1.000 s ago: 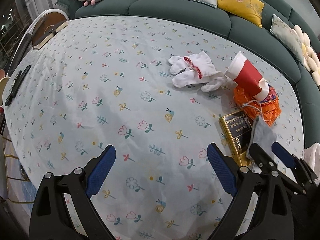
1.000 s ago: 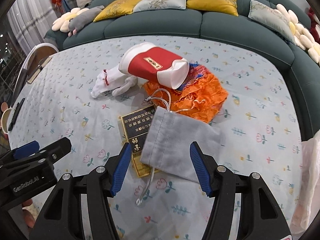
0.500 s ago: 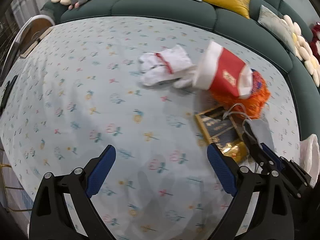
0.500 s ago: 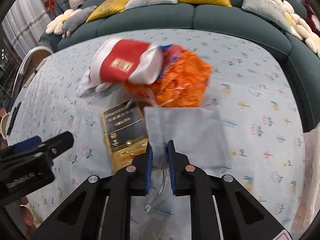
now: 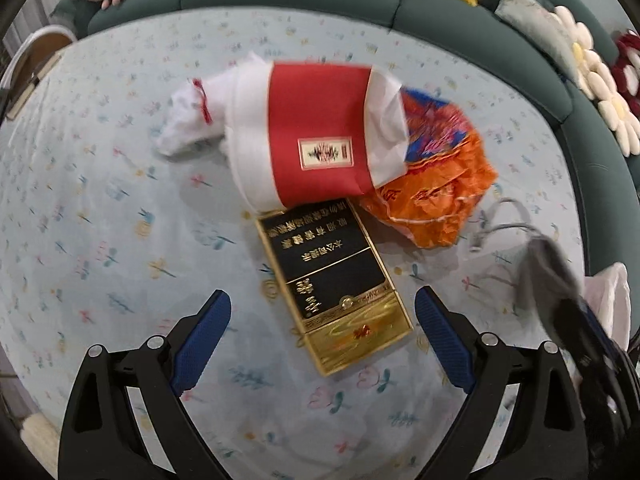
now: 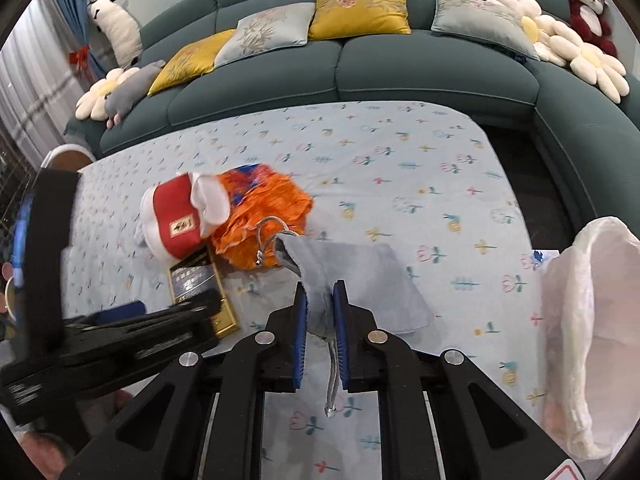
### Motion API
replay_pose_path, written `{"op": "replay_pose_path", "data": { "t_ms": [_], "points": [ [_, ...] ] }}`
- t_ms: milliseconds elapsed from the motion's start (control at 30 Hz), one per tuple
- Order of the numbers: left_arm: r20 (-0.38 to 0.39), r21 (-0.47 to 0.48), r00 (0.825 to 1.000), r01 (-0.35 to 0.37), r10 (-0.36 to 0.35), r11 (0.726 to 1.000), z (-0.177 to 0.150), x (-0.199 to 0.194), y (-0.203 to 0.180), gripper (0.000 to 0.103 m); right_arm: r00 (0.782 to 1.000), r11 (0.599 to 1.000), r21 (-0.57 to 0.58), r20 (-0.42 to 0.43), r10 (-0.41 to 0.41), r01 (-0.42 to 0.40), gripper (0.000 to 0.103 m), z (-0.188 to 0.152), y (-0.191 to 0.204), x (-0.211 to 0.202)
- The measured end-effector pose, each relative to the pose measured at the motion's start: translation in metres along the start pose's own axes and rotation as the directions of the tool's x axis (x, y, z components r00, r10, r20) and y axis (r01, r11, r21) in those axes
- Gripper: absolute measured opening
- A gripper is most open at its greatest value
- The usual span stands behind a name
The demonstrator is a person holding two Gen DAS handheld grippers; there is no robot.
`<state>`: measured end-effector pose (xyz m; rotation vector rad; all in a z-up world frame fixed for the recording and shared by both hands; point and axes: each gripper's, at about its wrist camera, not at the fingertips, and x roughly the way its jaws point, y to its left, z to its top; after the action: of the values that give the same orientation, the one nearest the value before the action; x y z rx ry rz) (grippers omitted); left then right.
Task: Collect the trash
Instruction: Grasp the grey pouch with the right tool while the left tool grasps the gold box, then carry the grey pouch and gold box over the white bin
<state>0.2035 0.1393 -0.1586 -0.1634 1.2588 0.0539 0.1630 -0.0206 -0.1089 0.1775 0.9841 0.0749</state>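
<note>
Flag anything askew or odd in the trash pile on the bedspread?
The red-and-white pouch lies tipped across the black-and-gold box and the crumpled orange wrapper, so the heap is overlapped. The grey drawstring bag is pinched by one edge in the right gripper, cord dangling.

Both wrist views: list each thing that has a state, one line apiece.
Left gripper: open, over the black and gold box.
Right gripper: shut on the grey pouch.
Grey pouch: pinched, partly lifted.
Black and gold box: closed, flat.
Red and white pack: tilted.
White plastic bag: open.
</note>
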Motion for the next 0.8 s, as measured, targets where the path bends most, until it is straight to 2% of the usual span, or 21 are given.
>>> {"op": "replay_pose_path", "data": {
  "t_ms": [67, 233, 367, 400, 467, 800],
  "points": [
    [-0.025, -0.02, 1.0, -0.009, 0.009, 1.0, 0.002, 0.01, -0.001, 0.09, 1.0, 1.0, 0.005, 0.003, 0.003, -0.003, 0.012, 0.002, -0.006, -0.002],
    [0.015, 0.015, 0.998, -0.053, 0.053, 0.998, 0.004, 0.013, -0.011, 0.09, 1.0, 1.0, 0.017, -0.002, 0.003, -0.003, 0.012, 0.001, -0.014, -0.001],
    [0.048, 0.047, 0.997, -0.067, 0.064, 0.997, 0.003, 0.008, -0.019, 0.066, 1.0, 1.0, 0.028, -0.005, 0.005, -0.005, 0.012, -0.002, -0.019, 0.0],
    [0.049, 0.06, 0.997, -0.063, 0.06, 0.996, 0.002, 0.006, -0.022, 0.063, 1.0, 1.0, 0.03, -0.004, 0.006, -0.006, 0.012, -0.002, -0.02, -0.001],
    [0.044, 0.067, 0.998, -0.049, 0.046, 0.997, 0.0, 0.002, -0.024, 0.062, 1.0, 0.999, 0.034, 0.001, 0.007, -0.007, 0.012, -0.003, -0.021, -0.004],
    [0.123, 0.124, 0.992, -0.014, -0.001, 0.992, -0.02, -0.058, -0.054, 0.062, 0.997, 0.998, 0.06, 0.072, 0.006, -0.01, 0.012, -0.004, -0.039, -0.046]
  ]
}}
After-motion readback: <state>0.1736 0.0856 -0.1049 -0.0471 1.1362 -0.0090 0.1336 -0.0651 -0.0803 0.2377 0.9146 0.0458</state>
